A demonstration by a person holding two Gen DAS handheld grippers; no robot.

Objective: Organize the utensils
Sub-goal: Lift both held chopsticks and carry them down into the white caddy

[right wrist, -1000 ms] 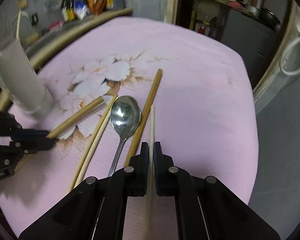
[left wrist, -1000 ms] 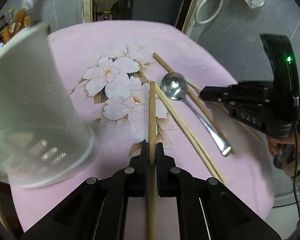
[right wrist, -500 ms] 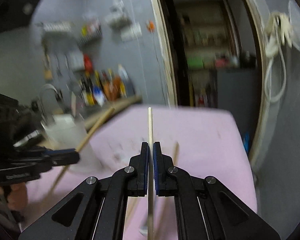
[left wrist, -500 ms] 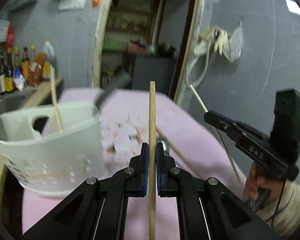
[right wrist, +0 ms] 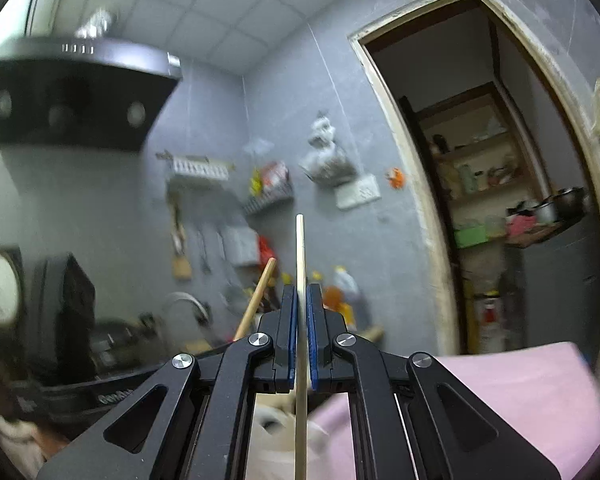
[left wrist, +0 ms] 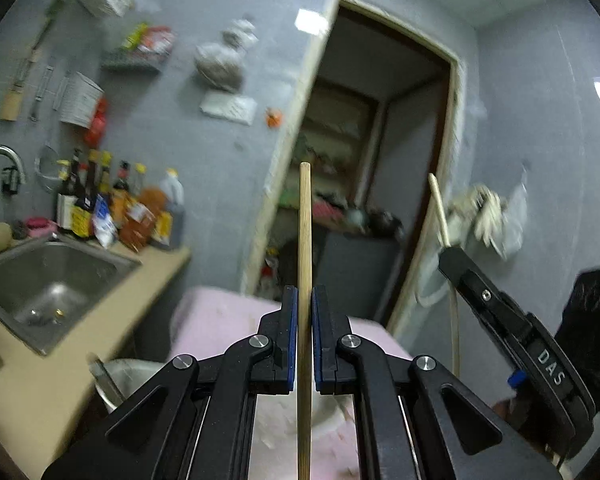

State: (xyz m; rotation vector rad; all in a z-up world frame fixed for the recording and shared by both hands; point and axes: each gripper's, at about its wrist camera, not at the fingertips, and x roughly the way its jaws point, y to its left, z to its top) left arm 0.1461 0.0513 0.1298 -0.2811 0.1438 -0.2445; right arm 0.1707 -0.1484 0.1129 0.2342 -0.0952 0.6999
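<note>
Both grippers, left [left wrist: 305,340] and right [right wrist: 300,338], each clamp a chopstick upright, next lowering them into the white holder [left wrist: 328,404]

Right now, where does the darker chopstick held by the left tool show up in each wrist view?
Left wrist view: the darker chopstick runs straight up the picture's centre, clamped in the left tool.
Right wrist view: the same chopstick slants up just left of centre, beside the paler chopstick clamped in the right tool.
Shared landmark: the doorway, right of centre in both.
</note>
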